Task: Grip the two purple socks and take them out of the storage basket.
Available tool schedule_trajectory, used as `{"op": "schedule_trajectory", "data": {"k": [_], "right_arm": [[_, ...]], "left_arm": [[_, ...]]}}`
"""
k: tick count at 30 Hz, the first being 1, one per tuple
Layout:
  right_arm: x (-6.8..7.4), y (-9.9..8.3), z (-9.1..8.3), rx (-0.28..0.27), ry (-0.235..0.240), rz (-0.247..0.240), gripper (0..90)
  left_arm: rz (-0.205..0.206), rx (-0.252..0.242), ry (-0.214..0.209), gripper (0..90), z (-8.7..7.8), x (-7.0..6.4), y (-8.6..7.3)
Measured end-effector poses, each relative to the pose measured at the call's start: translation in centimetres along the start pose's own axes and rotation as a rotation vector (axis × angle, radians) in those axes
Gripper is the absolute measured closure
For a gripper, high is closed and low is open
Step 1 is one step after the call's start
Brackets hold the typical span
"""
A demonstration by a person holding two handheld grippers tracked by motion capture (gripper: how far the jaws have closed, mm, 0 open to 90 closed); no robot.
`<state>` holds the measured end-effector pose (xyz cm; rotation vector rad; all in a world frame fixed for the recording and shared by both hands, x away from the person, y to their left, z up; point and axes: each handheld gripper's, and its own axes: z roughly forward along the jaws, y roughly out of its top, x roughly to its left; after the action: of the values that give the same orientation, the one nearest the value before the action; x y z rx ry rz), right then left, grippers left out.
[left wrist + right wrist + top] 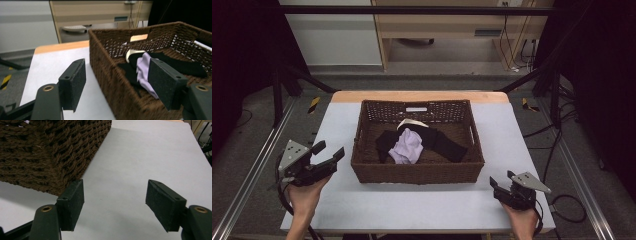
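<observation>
A brown wicker basket (pixel 417 172) stands in the middle of the white table. Inside it lie a black garment (pixel 447 143), a lilac cloth (pixel 407 146) on top of it and a cream piece (pixel 408 123) behind. My left gripper (pixel 330 152) hovers open just left of the basket, above the table, with nothing between its jaws. In the left gripper view the basket wall (pixel 110 72) stands between the jaws, with the lilac cloth (pixel 143 70) beyond it. My right gripper (pixel 501 181) is open near the front right of the table, beside the basket corner (pixel 62 162).
The white table top (pixel 512 135) has bare strips left, right and in front of the basket. Black frame struts (pixel 292 80) rise at both back corners. Cables (pixel 562 205) lie on the floor to the right. A wooden desk (pixel 452 25) stands behind.
</observation>
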<state>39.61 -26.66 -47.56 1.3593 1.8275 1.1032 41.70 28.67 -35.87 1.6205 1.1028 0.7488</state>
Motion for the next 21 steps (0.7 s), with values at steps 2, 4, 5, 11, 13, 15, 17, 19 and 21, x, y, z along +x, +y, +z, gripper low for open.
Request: {"op": "schedule_trajectory", "data": {"k": [2, 4, 5, 11, 13, 15, 17, 19, 21], "right_arm": [[-0.2, -0.1, 0.1, -0.001, 0.001, 0.006, 31.3], [-0.3, -0.1, 0.1, -0.005, -0.002, 0.008, 31.3], [-0.3, -0.1, 0.1, -0.006, -0.002, 0.009, 31.3], [-0.4, -0.2, 0.4, 0.0, -0.005, 0.016, 31.4], [-0.4, -0.2, 0.6, 0.0, -0.009, 0.007, 31.4], [-0.4, -0.2, 0.7, 0.002, -0.015, 0.002, 31.6], [-0.4, -0.2, 0.7, 0.003, -0.021, 0.0, 32.1], [-0.4, -0.1, 0.7, 0.004, -0.028, 0.003, 32.7], [-0.5, -0.1, 0.7, 0.006, -0.032, 0.007, 32.9]], "left_arm": [[0.022, -0.006, -0.012, 30.5, 0.7, -0.8, 1.0], [0.04, -0.01, -0.018, 30.7, 1.2, -1.3, 1.7], [0.043, -0.012, -0.024, 30.8, 1.5, -1.5, 2.0], [0.058, -0.011, -0.054, 31.3, 3.6, -2.6, 3.3], [0.069, -0.004, -0.06, 31.5, 4.3, -3.1, 3.7], [0.078, 0.001, -0.066, 31.8, 5.0, -3.5, 4.2], [0.073, 0.0, -0.08, 32.4, 5.8, -4.0, 4.7], [0.069, -0.001, -0.093, 33.0, 6.4, -4.4, 5.0], [0.074, 0.004, -0.1, 33.5, 7.3, -4.9, 5.2]]}}
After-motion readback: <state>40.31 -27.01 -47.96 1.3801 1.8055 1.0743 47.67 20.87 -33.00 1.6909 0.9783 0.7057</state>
